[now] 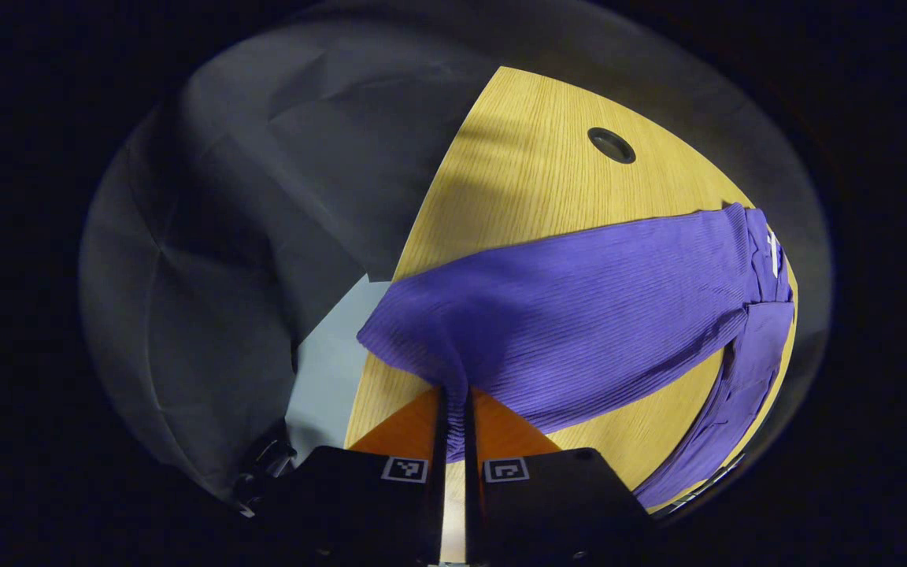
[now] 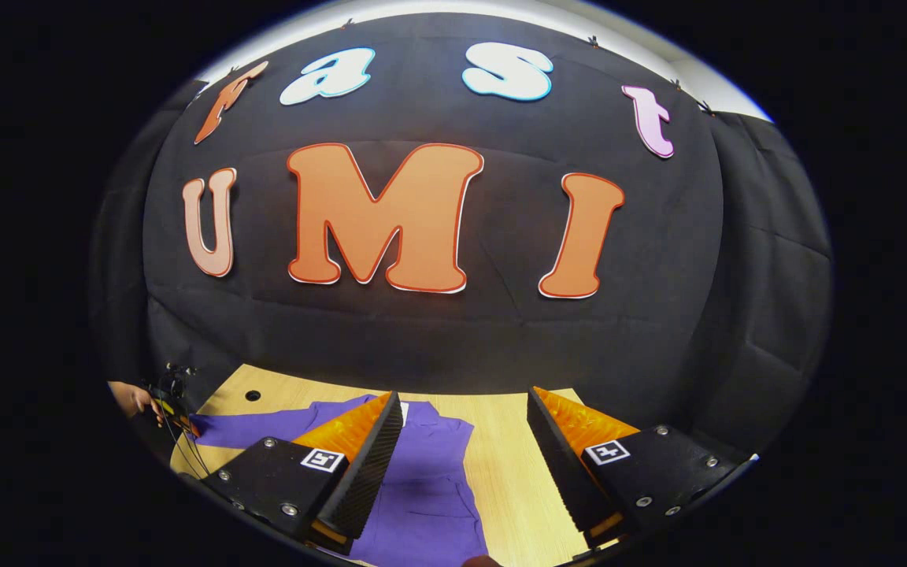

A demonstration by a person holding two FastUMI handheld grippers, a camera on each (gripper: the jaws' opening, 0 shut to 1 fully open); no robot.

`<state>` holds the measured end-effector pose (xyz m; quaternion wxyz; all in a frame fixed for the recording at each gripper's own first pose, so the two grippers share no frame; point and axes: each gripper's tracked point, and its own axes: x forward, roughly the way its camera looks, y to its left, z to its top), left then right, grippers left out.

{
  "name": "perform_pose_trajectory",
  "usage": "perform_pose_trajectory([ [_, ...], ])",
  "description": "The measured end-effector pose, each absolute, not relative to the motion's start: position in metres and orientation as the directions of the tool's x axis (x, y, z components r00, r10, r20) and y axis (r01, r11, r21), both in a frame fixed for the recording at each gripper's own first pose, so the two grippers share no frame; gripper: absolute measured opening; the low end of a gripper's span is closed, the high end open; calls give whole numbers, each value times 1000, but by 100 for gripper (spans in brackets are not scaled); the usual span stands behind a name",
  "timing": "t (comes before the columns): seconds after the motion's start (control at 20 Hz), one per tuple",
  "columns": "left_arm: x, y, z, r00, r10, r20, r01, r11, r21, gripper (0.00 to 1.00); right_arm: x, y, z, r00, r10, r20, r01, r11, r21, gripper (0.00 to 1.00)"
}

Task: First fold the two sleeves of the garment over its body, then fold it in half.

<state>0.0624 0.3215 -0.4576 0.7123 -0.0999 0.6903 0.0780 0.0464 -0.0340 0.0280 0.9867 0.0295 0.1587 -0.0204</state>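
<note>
The purple ribbed garment (image 1: 579,307) lies on the wooden table (image 1: 532,181). One sleeve stretches across the left gripper view toward me. My left gripper (image 1: 453,398) is shut on that sleeve's end near the table's edge, and the cloth bunches up between its fingers. In the right gripper view the garment's body (image 2: 430,480) lies flat under my right gripper (image 2: 465,445), which hovers above it, open and holding nothing. The pinched sleeve (image 2: 241,429) runs left toward the other gripper (image 2: 174,405), held by a hand (image 2: 132,398).
A round cable hole (image 1: 611,145) sits in the tabletop beyond the sleeve, also visible as a cable hole (image 2: 253,395) at far left. Black cloth wall (image 1: 249,197) hangs past the table's edge, with pale floor (image 1: 327,370) below. Bare wood (image 2: 509,472) lies right of the garment.
</note>
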Motion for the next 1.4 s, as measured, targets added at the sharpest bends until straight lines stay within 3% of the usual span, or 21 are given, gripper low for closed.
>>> perform_pose_trajectory([
  [0.1, 62, 319, -453, 42, -29, -999, -256, 966, -38, 7, 42, -43, 30, 950, -39, -311, 53, 998, 36, 95],
  [0.5, 93, 267, -379, 151, -40, -988, -171, 983, -66, 7, 38, -80, 37, 961, -31, -276, 51, 997, 64, 95],
  [0.55, 98, 255, -371, 166, -42, -985, -153, 986, -68, 8, 38, -84, 37, 962, -27, -270, 46, 997, 65, 100],
  [0.6, 103, 243, -363, 176, -46, -983, -134, 989, -70, 8, 38, -89, 38, 964, -28, -266, 46, 997, 62, 95],
  [0.75, 116, 212, -333, 212, -45, -976, -64, 996, -60, 7, 38, -104, 35, 966, -21, -258, 36, 998, 54, 95],
  [1.4, 192, -6, -232, 308, -136, -942, 259, 964, -54, 7, 35, -163, 17, 974, 13, -227, -1, 999, 54, 95],
])
